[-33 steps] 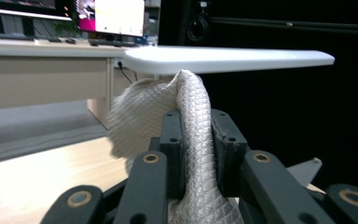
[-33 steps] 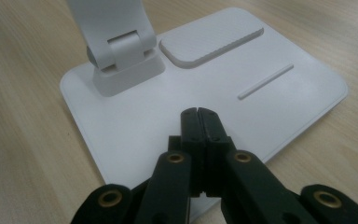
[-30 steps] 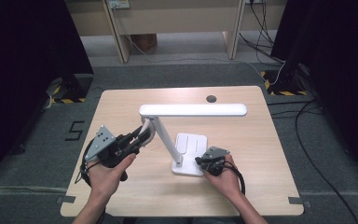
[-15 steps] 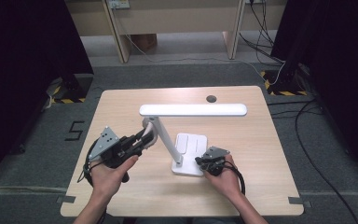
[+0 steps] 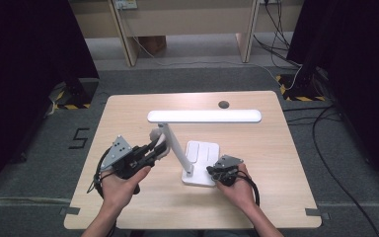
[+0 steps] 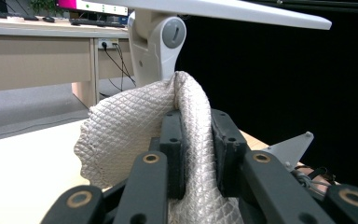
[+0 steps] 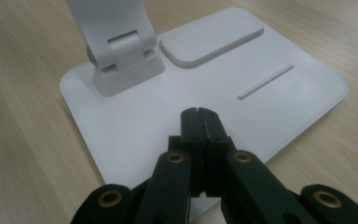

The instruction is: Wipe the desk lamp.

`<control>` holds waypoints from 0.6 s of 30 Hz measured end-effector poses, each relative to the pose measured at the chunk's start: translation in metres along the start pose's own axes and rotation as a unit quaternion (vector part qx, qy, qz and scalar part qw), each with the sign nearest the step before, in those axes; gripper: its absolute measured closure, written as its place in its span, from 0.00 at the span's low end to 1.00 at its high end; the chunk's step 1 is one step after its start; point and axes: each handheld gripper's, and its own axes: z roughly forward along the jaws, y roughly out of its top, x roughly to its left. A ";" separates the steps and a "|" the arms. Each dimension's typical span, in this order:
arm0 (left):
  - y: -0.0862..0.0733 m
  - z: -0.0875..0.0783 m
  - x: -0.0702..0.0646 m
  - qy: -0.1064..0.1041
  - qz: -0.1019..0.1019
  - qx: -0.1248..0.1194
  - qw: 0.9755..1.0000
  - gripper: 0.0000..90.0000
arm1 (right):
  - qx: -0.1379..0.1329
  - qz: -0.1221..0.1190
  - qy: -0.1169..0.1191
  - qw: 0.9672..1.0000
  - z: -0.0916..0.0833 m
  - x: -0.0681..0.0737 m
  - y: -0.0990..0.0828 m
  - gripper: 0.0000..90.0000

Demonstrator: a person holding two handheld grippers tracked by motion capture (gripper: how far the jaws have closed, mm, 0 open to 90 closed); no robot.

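Observation:
A white desk lamp stands mid-table, with its flat base (image 5: 203, 152), a leaning arm (image 5: 175, 148) and a long head bar (image 5: 205, 116). My left gripper (image 5: 157, 147) is shut on a grey quilted cloth (image 5: 156, 135), held against the lamp's arm just below the head. In the left gripper view the cloth (image 6: 121, 135) bulges out between the jaws of the left gripper (image 6: 196, 116), right under the lamp's upper hinge (image 6: 161, 42). My right gripper (image 5: 212, 172) is shut with nothing in it. Its tips (image 7: 198, 112) rest on the near edge of the lamp base (image 7: 279, 93).
A dark round hole (image 5: 223, 104) sits near the wooden table's (image 5: 276, 197) far edge. Beyond the table are wooden desk legs (image 5: 126, 34) and cables (image 5: 276, 29) on the grey floor. A "5" (image 5: 79, 138) is marked on the floor at left.
The left gripper with the cloth has edged slightly right, closer to the lamp's arm. The right gripper has stayed on the base.

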 end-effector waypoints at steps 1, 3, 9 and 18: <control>-0.001 0.001 0.000 0.000 -0.001 0.001 1.000 0.85 | 0.000 0.000 0.000 1.000 0.000 0.000 0.000 1.00; -0.002 0.001 0.000 0.000 -0.001 0.003 1.000 0.85 | 0.000 0.000 0.000 1.000 0.000 0.000 0.000 1.00; -0.005 0.003 0.000 -0.002 0.000 0.008 1.000 0.85 | 0.000 0.000 0.000 1.000 0.000 0.000 0.000 1.00; -0.014 0.007 0.000 -0.006 -0.003 0.022 1.000 0.85 | 0.000 0.000 0.000 1.000 0.000 0.000 0.000 1.00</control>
